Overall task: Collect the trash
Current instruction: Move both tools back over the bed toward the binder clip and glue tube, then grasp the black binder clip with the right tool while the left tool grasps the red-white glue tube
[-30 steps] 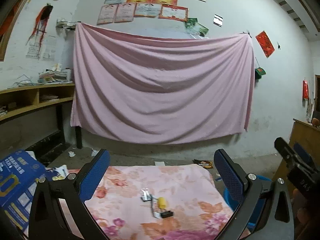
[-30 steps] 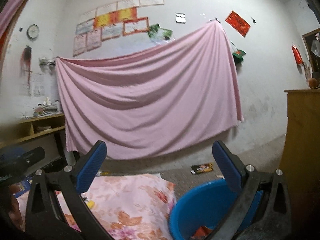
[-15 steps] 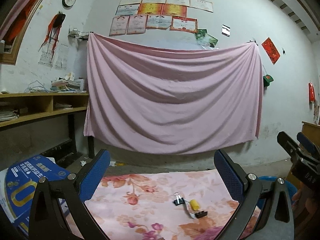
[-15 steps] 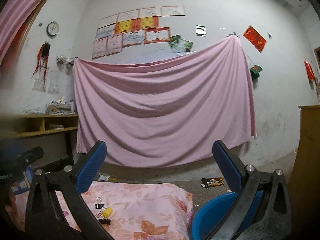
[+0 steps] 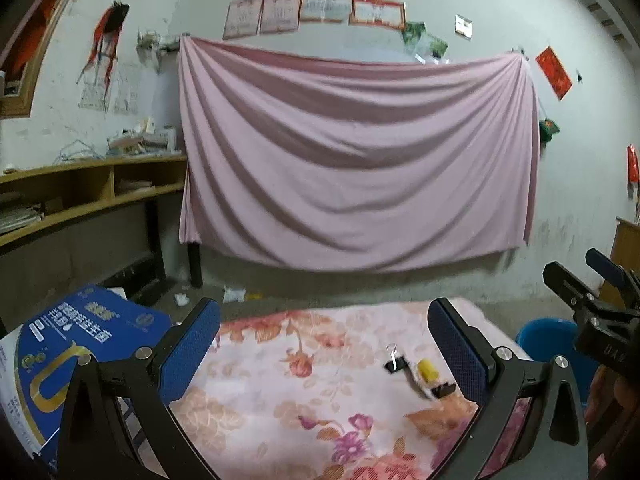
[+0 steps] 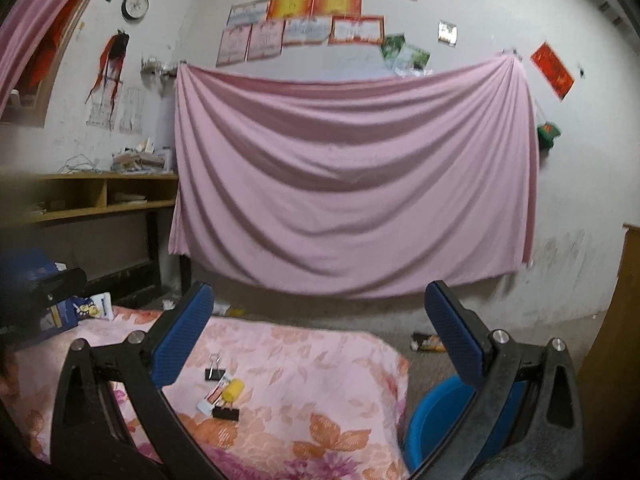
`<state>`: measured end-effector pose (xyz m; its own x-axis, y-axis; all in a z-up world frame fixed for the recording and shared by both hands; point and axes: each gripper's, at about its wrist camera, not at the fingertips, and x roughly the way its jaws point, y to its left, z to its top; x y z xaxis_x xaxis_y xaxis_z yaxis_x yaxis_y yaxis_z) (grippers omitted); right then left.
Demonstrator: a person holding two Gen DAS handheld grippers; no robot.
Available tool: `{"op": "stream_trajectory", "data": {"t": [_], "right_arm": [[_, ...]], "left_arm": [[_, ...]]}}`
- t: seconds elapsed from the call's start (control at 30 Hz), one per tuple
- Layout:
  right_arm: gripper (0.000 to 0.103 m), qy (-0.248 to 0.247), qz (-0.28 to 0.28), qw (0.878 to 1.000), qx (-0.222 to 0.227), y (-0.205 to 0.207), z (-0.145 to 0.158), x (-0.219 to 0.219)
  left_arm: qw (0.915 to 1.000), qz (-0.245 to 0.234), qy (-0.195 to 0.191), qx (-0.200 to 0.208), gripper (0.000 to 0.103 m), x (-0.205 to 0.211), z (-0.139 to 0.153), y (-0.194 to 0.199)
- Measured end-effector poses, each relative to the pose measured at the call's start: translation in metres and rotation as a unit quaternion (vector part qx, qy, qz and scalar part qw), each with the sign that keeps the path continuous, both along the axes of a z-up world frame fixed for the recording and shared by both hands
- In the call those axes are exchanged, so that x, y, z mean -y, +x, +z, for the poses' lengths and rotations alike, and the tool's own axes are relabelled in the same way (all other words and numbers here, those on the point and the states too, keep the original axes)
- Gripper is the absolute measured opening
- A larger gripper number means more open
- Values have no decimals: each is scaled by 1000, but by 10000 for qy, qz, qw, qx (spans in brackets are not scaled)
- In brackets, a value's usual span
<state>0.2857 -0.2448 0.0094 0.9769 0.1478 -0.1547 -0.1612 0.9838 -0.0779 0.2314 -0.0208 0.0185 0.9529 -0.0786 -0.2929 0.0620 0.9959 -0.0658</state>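
A small pile of trash lies on the floral cloth (image 5: 304, 392): a yellow cap-like piece (image 5: 426, 370), two black binder clips (image 5: 394, 365) and a white wrapper. In the right wrist view the same pile shows with the yellow piece (image 6: 233, 389) and clips (image 6: 215, 373). My left gripper (image 5: 325, 344) is open and empty, above the cloth. My right gripper (image 6: 320, 328) is open and empty; it also shows in the left wrist view (image 5: 592, 292). A blue bin (image 6: 436, 416) stands on the floor right of the cloth.
A blue printed box (image 5: 72, 356) sits at the left of the cloth. A wooden shelf (image 5: 88, 196) runs along the left wall. A pink sheet (image 5: 356, 160) hangs behind. A wrapper (image 6: 428, 342) lies on the floor. A wooden cabinet (image 6: 616, 344) stands right.
Both grippers have swung to the left and lifted a little; the trash pile and cloth now sit more to the right in view. Both stay open and empty.
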Motion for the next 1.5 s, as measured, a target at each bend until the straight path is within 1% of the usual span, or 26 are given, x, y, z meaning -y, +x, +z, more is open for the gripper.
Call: {"op": "stream_trajectory", "data": {"t": [0.13,0.2,0.3,0.37,0.47,0.53,0.57,0.63,0.7,0.73,0.83,0.97,1.0,1.03,1.13,1.17,1.2,1.23,1.27,1.3,1.4,1.5], "right_arm": [[103,-16,30,9987,-506,13,-9,1],[103,-14,94,9962,-868,23,-14,0],[103,-50,186,9909,-1335,34,-24,-3],[103,-89,265,9854,-1679,43,-32,-6],[96,-147,416,9755,-2154,54,-43,-10],[88,-177,512,9700,-2369,59,-49,-13],[87,-199,551,9679,-2446,60,-51,-15],[80,-256,656,9632,-2593,63,-55,-19],[75,-312,772,9578,-2751,66,-59,-24],[73,-351,847,9541,-2851,68,-62,-27],[72,-484,1011,9459,-3046,72,-68,-36],[71,-687,1210,9347,-3270,75,-76,-48],[71,-707,1241,9329,-3305,75,-77,-49],[71,-744,1272,9304,-3356,76,-79,-51],[70,-816,1344,9242,-3482,79,-84,-56],[69,-832,1356,9224,-3520,79,-86,-57],[66,-840,1365,9205,-3563,80,-87,-58],[61,-835,1374,9192,-3595,81,-88,-58],[59,-811,1384,9182,-3621,82,-89,-57],[53,-792,1382,9180,-3632,82,-89,-57],[52,-709,1374,9172,-3671,83,-90,-54],[52,-646,1344,9168,-3704,83,-89,-52]], "left_arm": [[9994,-101,57,-324,102,3,-9,10],[9986,-113,132,-495,102,6,-13,15],[9971,-126,167,-732,101,7,-20,24],[9949,-113,151,-991,101,6,-27,31],[9904,-175,-15,-1372,100,2,-37,43],[9867,-205,-128,-1606,95,0,-44,50],[9854,-219,-158,-1681,93,-1,-46,53],[9827,-264,-218,-1818,86,-2,-49,57],[9803,-310,-228,-1935,82,-1,-52,60],[9794,-330,-218,-1980,77,0,-53,61],[9755,-423,-216,-2149,69,2,-57,66],[9713,-526,-278,-2302,68,4,-60,69],[9704,-554,-285,-2335,66,4,-62,70],[9693,-587,-294,-2369,61,5,-63,71],[9653,-711,-365,-2486,59,9,-66,74],[9637,-764,-406,-2525,59,10,-67,74],[9618,-825,-438,-2572,59,12,-68,75],[9600,-900,-455,-2611,57,14,-69,76],[9588,-956,-459,-2636,55,17,-69,77],[9574,-1019,-454,-2664,52,20,-69,78],[9524,-1203,-505,-2757,51,27,-72,83],[9457,-1372,-637,-2876,46,33,-75,89]]}}
